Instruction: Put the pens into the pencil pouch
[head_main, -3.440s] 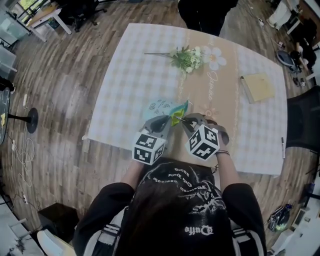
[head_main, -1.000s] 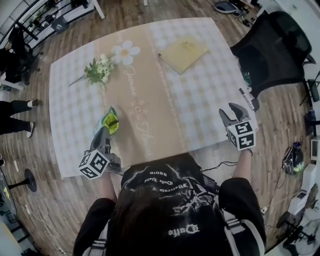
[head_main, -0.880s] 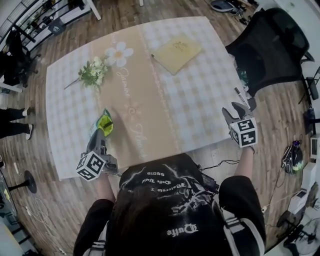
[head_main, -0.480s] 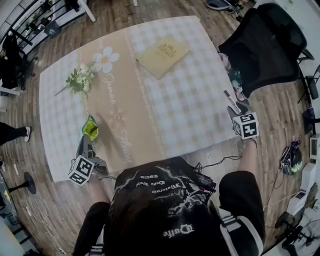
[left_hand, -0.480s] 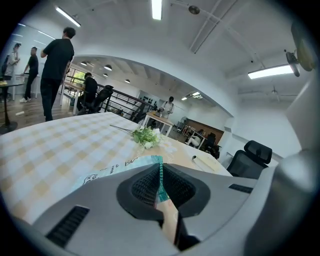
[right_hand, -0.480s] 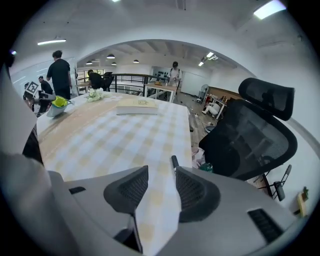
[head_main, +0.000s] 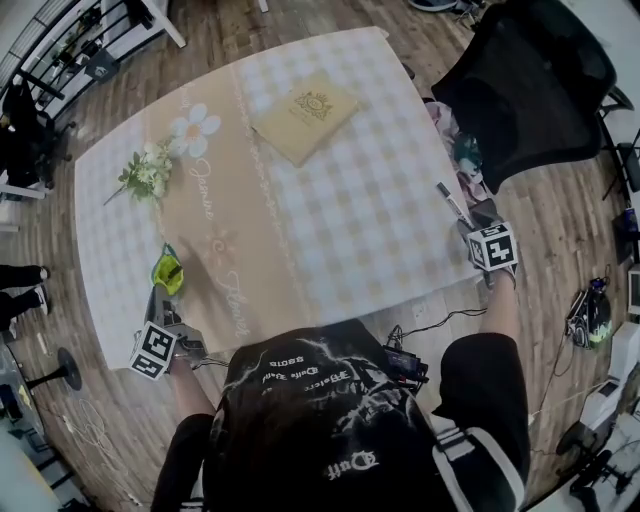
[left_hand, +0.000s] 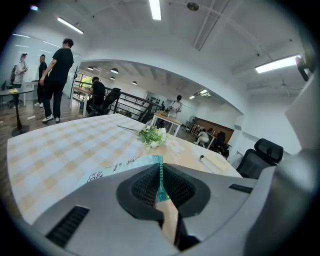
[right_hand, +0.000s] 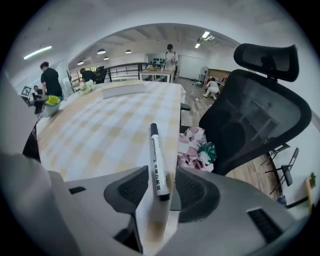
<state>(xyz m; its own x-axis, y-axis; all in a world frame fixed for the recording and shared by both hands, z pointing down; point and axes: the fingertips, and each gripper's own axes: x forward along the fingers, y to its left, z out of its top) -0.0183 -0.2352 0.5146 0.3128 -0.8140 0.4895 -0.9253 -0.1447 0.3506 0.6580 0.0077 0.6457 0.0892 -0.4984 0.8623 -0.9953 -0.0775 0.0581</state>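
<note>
While left gripper (left_hand: 161, 186) clamped pouch (left_hand: 117, 169) rim near table (head_main: 350, 200) left edge, presumably steadying mouth for loading, I had right gripper (right_hand: 159, 186) spread, straddling marker pen (right_hand: 157, 157) at table's right edge, not yet pinching.

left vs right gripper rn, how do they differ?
The left gripper is clamped shut on the pencil pouch's edge. The right gripper stands open, with the pen between its jaws and a gap on each side. The left is at the table's left side, the right at its right edge beside the chair. Both sit near the person's end of the table.
</note>
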